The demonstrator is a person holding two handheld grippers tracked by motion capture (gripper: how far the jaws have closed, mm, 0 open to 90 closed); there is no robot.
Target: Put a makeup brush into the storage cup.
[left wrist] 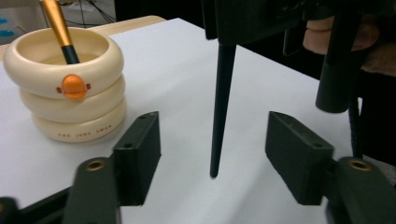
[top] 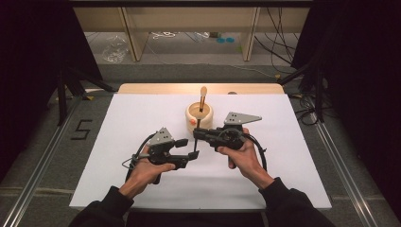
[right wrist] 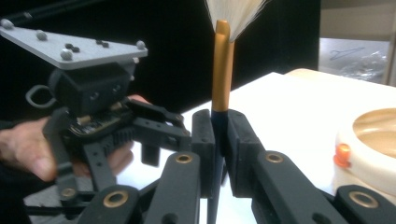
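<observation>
The person's two dark sleeves point(top: 108, 203) come in nearest at the bottom of the high view, forearms reaching onto the white counter point(top: 142, 113). Farther back on that counter stands a cream holder point(top: 199, 116) shaped like three stacked rings, with a small orange knob on its side and a gold-handled brush point(top: 203, 98) leaning inside it.

The right tongs point(right wrist: 219, 140) are clamped on a second makeup brush point(right wrist: 222, 70), gripping it where the gold ferrule meets the dark handle. That brush stands upright, its pale bristles at the top and its thin black tip pointing down at the counter, just in front of the holder and apart from it.

The left tongs point(left wrist: 212, 149) have just been opening; the jaws now stand well apart on either side of the brush's tapered black handle, which hangs between them without touching either pad, its tip just above the counter.
</observation>
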